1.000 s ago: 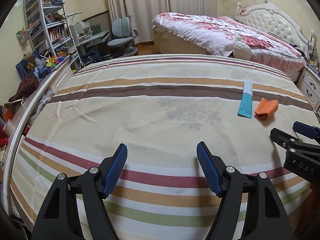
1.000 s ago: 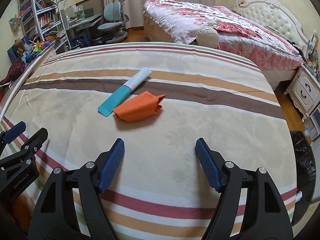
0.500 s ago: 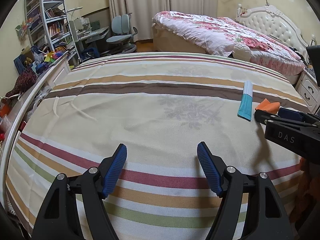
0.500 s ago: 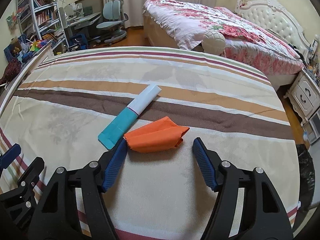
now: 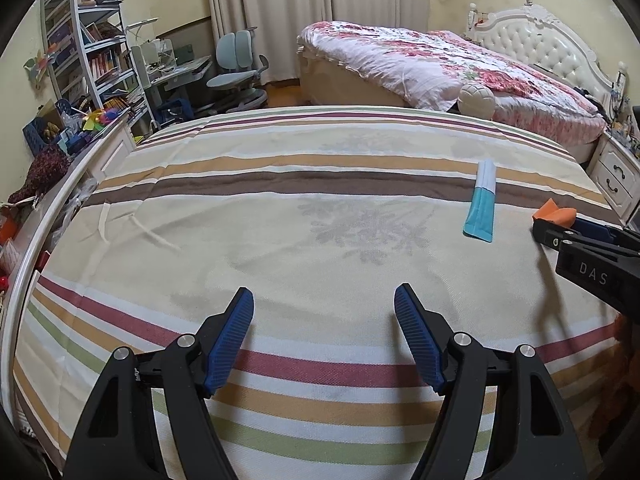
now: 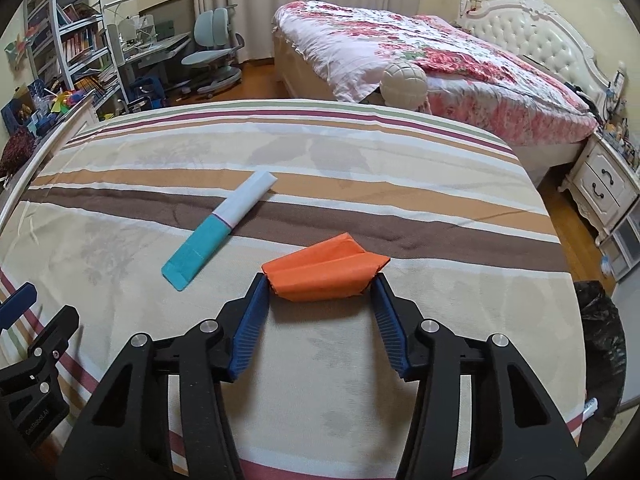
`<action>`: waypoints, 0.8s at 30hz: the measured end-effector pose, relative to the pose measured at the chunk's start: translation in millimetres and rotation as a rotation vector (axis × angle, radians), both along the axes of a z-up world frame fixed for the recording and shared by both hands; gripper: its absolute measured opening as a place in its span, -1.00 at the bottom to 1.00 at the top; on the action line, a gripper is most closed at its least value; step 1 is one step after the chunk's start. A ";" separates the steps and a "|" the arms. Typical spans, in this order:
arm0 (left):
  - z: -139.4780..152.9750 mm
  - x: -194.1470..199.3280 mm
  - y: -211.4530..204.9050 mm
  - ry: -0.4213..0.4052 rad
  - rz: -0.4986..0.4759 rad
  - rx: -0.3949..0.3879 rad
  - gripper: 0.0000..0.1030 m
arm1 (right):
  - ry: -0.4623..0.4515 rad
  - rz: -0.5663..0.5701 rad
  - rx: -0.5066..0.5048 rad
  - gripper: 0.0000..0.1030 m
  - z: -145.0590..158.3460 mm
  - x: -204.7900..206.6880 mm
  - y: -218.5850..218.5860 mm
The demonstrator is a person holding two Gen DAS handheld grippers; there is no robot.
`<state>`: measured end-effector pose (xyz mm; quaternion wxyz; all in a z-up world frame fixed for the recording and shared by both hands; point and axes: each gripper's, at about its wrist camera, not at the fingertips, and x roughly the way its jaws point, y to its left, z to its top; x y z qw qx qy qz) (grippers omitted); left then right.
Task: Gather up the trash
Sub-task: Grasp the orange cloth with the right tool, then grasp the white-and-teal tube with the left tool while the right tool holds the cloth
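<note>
Home bedroom — floral-quilted bed [image 6: 420,52], tufted headboard [image 6: 532,36], bookshelf [image 5: 92,56], desk chair [image 6: 212,40]

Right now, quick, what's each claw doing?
Left claw: open, holding nothing.
Right claw: closing on the orange paper wad, pads touching its ends.

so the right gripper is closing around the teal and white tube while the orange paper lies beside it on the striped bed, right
Not quite. In the right wrist view, the right gripper is closing around the orange paper, with its pads at the paper's two ends. The teal and white tube lies beside it on the striped bed, untouched.
</note>
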<state>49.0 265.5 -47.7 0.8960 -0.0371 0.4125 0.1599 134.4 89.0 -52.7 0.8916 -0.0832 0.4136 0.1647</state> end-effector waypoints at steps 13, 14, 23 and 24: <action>0.9 45.8 -54.4 0.005 -0.133 0.017 0.38 | -0.002 -0.123 -0.005 -0.01 -1.8 15.6 -69.4; 0.9 50.2 -57.8 0.007 -0.140 0.019 0.38 | -0.001 -0.127 -0.003 -0.01 -2.1 16.3 -72.5; -4.4 89.8 -69.2 0.044 -0.161 0.000 0.37 | 0.006 -0.137 0.014 -0.01 -3.3 21.8 -84.9; -5.5 93.9 -67.7 0.051 -0.160 -0.008 0.37 | 0.005 -0.136 0.012 -0.01 -3.5 22.0 -84.8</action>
